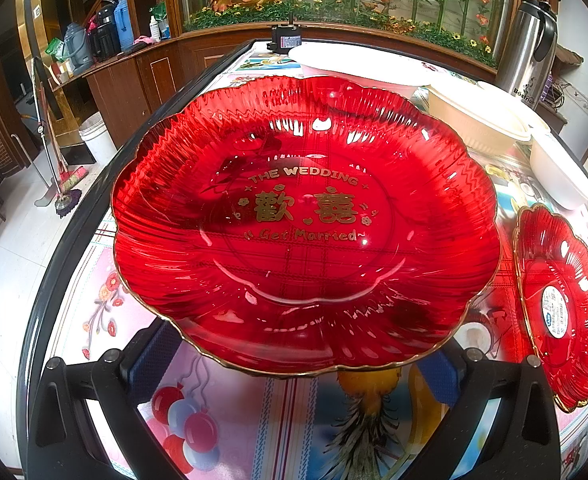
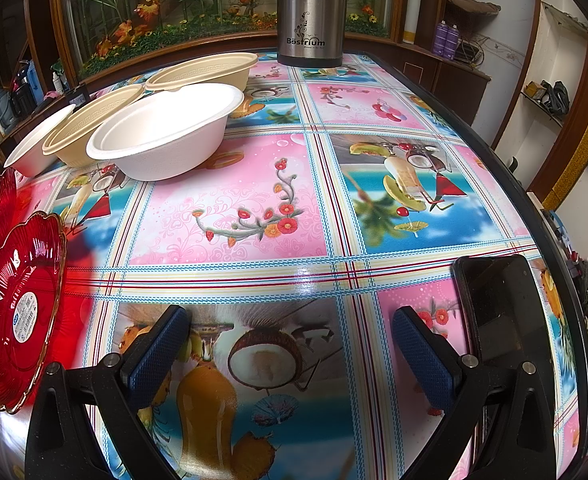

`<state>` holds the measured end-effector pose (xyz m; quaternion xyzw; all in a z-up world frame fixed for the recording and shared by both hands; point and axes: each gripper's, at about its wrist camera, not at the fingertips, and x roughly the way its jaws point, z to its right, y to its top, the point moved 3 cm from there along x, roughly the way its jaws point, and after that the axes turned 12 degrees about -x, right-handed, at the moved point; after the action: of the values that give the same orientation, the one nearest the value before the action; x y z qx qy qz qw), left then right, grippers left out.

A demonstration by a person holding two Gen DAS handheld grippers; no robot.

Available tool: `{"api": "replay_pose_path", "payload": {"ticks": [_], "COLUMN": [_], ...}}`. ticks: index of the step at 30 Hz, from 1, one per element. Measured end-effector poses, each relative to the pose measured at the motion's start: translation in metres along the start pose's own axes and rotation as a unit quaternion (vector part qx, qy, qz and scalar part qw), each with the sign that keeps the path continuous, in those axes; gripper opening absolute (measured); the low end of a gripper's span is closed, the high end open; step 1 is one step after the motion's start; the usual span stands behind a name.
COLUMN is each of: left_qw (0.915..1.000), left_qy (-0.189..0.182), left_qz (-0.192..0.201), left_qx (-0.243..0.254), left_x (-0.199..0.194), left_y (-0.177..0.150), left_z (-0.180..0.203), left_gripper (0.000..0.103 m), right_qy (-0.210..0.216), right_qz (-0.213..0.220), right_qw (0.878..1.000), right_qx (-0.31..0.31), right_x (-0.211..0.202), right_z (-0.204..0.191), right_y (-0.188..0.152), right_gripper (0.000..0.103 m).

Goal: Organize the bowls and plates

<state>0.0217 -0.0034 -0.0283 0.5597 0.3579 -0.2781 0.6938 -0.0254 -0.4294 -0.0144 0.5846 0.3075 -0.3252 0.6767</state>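
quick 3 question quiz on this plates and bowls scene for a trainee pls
1. True or false: the right gripper is shut on a bowl.
2. What English words top the gold lettering on the large red plate?
3. Which stands at the far table edge? A) steel flask B) kettle C) vase

Key
1. False: it is open, over the patterned tablecloth, holding nothing.
2. THE WEDDING.
3. A. The white bowl and the beige bowls sit nearer; a small red plate lies left.
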Motion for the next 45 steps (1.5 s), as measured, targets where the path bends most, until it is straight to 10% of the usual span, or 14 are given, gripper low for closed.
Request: {"api": "replay_pose_path", "payload": {"ticks": [27, 37, 45], "left_qw": [0.9995, 0.993, 0.9818], "left_qy": [0.005, -0.098, -0.089], "left_qz": [-0.032, -0.018, -0.092], "left_qx": [0.002, -0.064, -0.14], "left_x": [-0.009, -0.087, -0.055], "left_y": [-0.007, 0.006, 0.09], "left_z": [-0.005, -0.046, -0.097], "left_gripper": [0.103, 0.102, 0.078], "right_qy": [0.031, 0.149, 0.38], "right_qz": [-0.047, 0.018, 0.029], "right_qw": [0.998, 0.988, 0.924], "right_qx": [-0.011, -0.047, -0.041], "right_x": [-0.002, -0.089, -0.113], "right_z": [0.006, -0.019, -0.112], "right_y": [-0.004, 0.007, 0.104], "right_gripper": [0.102, 0.102, 0.102]}}
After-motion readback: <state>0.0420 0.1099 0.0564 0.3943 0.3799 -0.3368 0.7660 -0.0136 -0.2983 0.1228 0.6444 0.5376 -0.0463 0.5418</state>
